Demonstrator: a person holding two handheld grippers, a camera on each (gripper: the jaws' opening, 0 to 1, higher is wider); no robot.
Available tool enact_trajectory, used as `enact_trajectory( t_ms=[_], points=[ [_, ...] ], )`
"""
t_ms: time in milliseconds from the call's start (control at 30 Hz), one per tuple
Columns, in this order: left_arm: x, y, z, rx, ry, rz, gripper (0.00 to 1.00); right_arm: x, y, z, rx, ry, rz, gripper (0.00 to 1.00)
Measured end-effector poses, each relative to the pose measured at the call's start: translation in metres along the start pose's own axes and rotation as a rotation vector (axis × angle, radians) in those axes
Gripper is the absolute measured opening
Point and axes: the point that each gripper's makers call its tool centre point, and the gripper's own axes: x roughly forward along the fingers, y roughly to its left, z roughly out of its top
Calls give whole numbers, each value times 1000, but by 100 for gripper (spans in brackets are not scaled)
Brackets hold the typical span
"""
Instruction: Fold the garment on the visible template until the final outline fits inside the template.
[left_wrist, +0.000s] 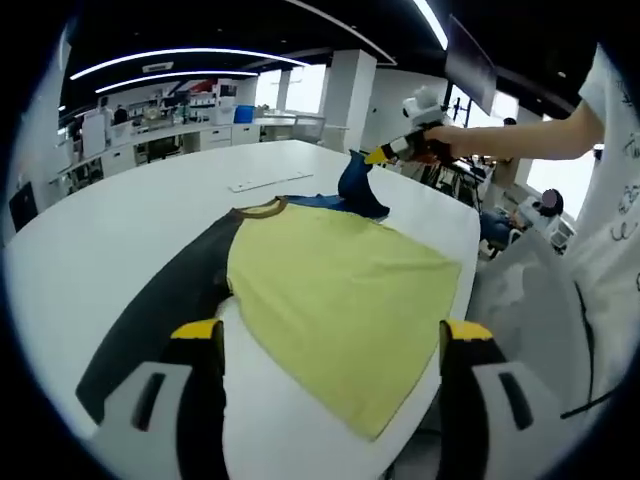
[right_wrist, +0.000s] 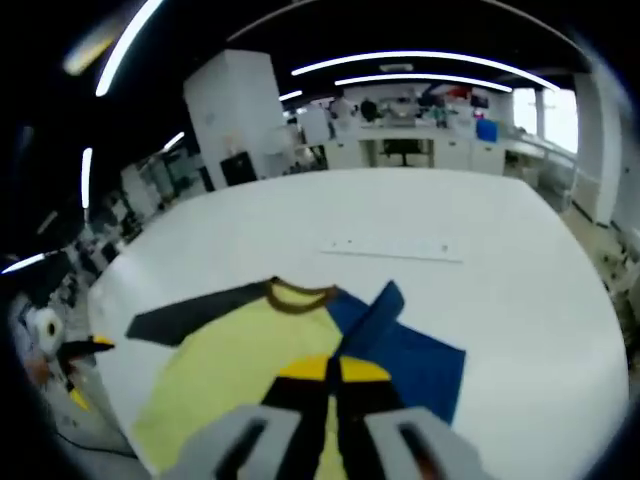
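Here, the broad white table (left_wrist: 110, 240) carries your yellow-bodied shirt with dark grey and blue sleeves (left_wrist: 340, 290), spread flat so its outline reads against the surface; your right gripper (right_wrist: 333, 368) is clenched on the blue sleeve (right_wrist: 375, 312), lifting it to fold inward; your left gripper (left_wrist: 330, 335) hangs released above the hem.

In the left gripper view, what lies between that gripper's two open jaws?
The yellow body of the garment lies between them in the left gripper view, on the white table, its black sleeve running toward the left jaw.
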Motion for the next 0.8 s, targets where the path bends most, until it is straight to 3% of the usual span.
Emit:
enact_trajectory(
  t_ms=[300, 633, 800],
  points=[
    [1, 7, -4, -18, -8, -2, 84, 35, 38, 9, 3, 11, 73, 0],
    [-2, 6, -11, -46, -11, 14, 82, 69, 104, 12, 60, -13, 166, 0],
    [-3, 7, -17, -61, -6, 17, 81, 85, 126, 14, 77, -29, 185, 0]
  ],
)
